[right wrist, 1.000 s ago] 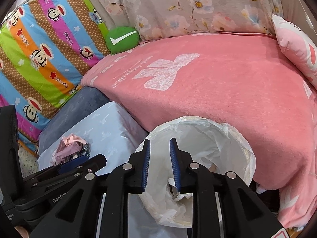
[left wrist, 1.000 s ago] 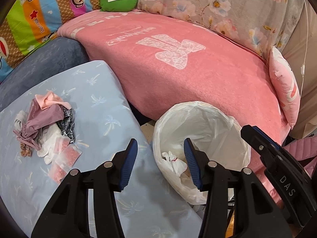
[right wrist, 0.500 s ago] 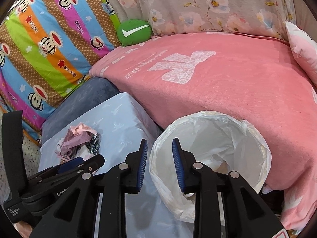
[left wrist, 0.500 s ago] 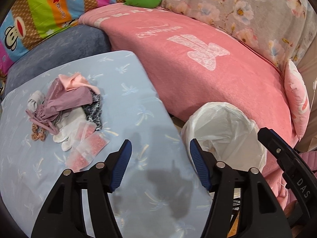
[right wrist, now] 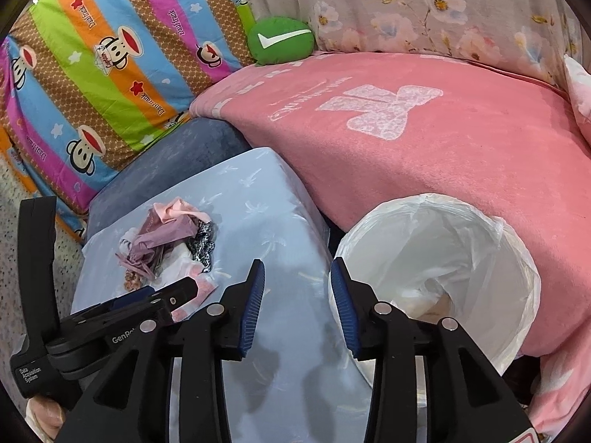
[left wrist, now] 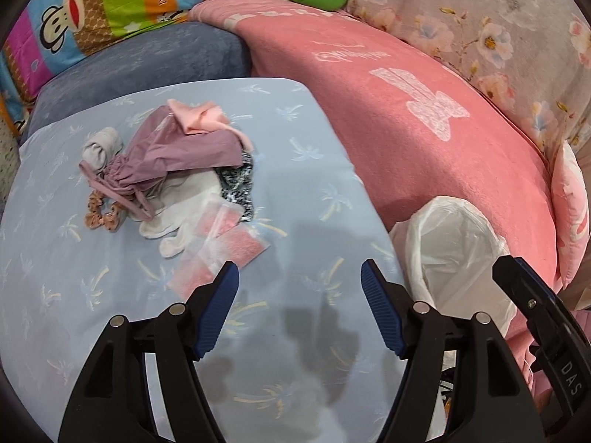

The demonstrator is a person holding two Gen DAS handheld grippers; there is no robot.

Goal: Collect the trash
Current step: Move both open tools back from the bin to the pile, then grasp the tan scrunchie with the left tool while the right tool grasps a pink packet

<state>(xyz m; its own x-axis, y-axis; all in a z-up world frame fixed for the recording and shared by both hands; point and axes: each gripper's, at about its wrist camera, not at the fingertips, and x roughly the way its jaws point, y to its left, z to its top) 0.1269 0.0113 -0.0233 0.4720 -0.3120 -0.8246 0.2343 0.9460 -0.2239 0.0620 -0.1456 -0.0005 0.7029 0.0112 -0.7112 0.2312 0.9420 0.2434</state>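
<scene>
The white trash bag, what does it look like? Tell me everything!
The white trash bag is thin, crinkly, see-through plastic lining a round bin, its top folded out over the rim. It stands open beside the light blue table, with the pink blanket behind it. Something pale and crumpled lies at the bottom. Neither gripper touches it.

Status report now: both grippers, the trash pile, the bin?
Left gripper and right gripper empty, jaws opening. Trash pile on blue-covered surface, untouched. Lined bin beside it, mouth open. Nothing in the way.
</scene>
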